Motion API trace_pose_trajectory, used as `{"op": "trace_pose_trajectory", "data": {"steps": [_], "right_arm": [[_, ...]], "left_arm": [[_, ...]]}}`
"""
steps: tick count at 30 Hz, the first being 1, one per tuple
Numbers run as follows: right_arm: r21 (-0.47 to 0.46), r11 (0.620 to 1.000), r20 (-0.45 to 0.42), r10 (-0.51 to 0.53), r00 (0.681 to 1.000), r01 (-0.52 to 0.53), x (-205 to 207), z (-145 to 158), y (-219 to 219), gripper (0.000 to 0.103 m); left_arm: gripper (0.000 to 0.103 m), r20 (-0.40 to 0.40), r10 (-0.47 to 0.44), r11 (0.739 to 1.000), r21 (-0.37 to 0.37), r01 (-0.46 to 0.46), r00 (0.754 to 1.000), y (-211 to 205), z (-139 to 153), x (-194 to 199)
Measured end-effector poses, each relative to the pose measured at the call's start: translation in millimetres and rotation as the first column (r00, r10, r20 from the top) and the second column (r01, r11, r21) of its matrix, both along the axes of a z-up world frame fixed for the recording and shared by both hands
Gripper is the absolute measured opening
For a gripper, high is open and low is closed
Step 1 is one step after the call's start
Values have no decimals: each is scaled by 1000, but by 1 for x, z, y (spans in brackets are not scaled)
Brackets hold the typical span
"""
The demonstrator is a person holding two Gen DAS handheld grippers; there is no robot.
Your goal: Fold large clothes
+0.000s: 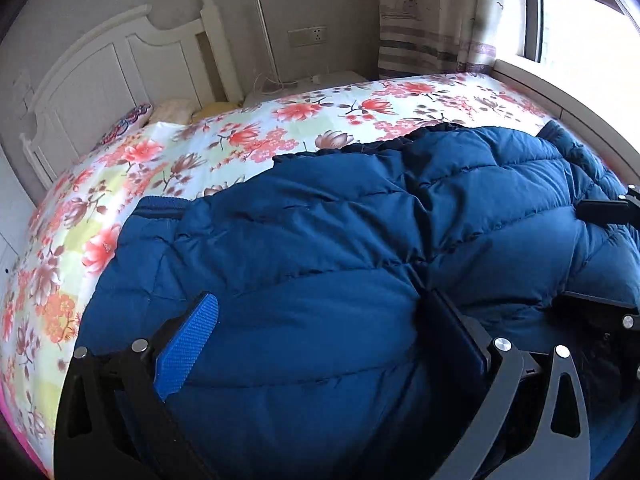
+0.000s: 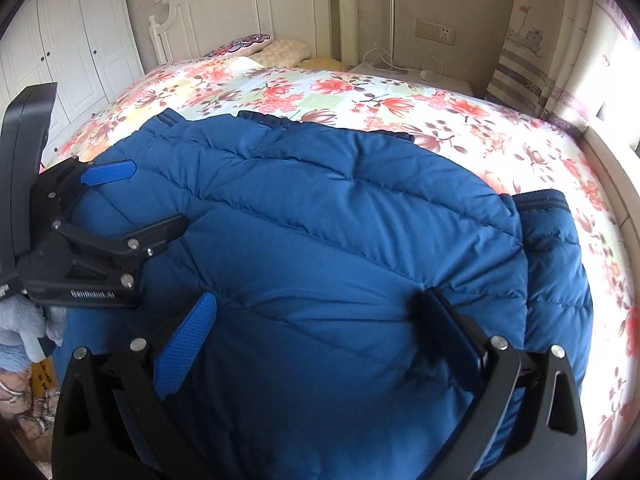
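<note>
Between both sets of wide-spread jaws lies the blue puffer jacket (image 1: 320, 248), flat on the floral bedsheet (image 1: 248, 132). Left gripper (image 1: 320, 344) and right gripper (image 2: 316, 340) both gape, gripping nothing; jacket spreads ahead of and under their fingertips.

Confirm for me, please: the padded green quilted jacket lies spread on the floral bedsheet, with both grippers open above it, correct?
Not quite: the padded quilted jacket is blue, not green, as the right wrist view shows plainly. The rest holds: it lies spread on the floral bedsheet, with the left gripper and the right gripper both open above it.
</note>
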State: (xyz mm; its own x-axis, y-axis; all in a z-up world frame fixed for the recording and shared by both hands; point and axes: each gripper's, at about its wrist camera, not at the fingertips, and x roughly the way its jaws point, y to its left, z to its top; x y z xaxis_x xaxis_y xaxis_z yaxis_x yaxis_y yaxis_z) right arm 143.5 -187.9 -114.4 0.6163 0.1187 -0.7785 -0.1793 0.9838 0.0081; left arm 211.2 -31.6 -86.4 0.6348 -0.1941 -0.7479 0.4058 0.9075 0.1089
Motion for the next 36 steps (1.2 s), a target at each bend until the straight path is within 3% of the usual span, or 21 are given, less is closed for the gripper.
{"op": "trace_pose_trajectory", "data": {"steps": [4, 7, 10, 12, 14, 15, 18, 20, 22, 24, 26, 29, 34, 36], "right_arm": [[-35, 998, 63, -48, 997, 51, -23, 21, -17, 100], [-22, 991, 28, -135, 991, 135, -34, 7, -57, 100], [188, 973, 24, -139, 990, 132, -42, -11, -95, 100], [126, 981, 27, -154, 988, 149, -42, -7, -90, 100], [-16, 984, 68, -176, 982, 177, -47, 7, -70, 99], [-43, 985, 92, -160, 983, 164, -53, 13, -61, 98], [-24, 998, 162, -59, 985, 63, -77, 32, -29, 98], [-61, 998, 160, 11, 987, -1, -87, 26, -5, 98], [-129, 990, 119, 68, 991, -53, -86, 4, 17, 99], [-128, 990, 153, 72, 986, -53, -87, -16, 19, 101], [-92, 994, 151, 76, 986, -62, -86, -18, 12, 101], [-128, 990, 128, 67, 990, -51, -95, -7, 4, 100], [-98, 991, 192, -74, 979, 94, -135, 4, -41, 100], [-7, 991, 163, -131, 978, 134, -142, -6, -69, 100]], "left_arm": [[99, -8, 2, 999, -45, -3, 1000, 12, -3, 0], [99, -14, 1, 998, -62, -2, 1000, 14, -4, 0], [99, -23, 1, 997, -78, -3, 1000, 13, -3, 1], [99, -30, -1, 997, -80, -2, 1000, 14, -2, 1], [99, -21, 30, 996, -83, -32, 999, 21, 7, -6], [99, -5, 45, 994, -98, -46, 999, 27, 15, -13], [99, 35, -8, 990, -139, 12, 999, 37, 40, -50], [99, 78, -60, 992, -104, 68, 995, 33, 47, -78], [99, 78, -95, 994, -55, 99, 992, 23, 36, -96], [99, 37, -93, 995, 34, 92, 995, 9, -2, -102], [99, 108, -76, 996, -33, 80, 991, 16, -14, -108], [99, 82, -88, 996, -18, 90, 993, 20, -7, -110], [99, 145, 32, 999, -46, -26, 989, 65, 16, -114], [99, 123, 130, 991, -23, -128, 984, 96, 6, -103]]}}
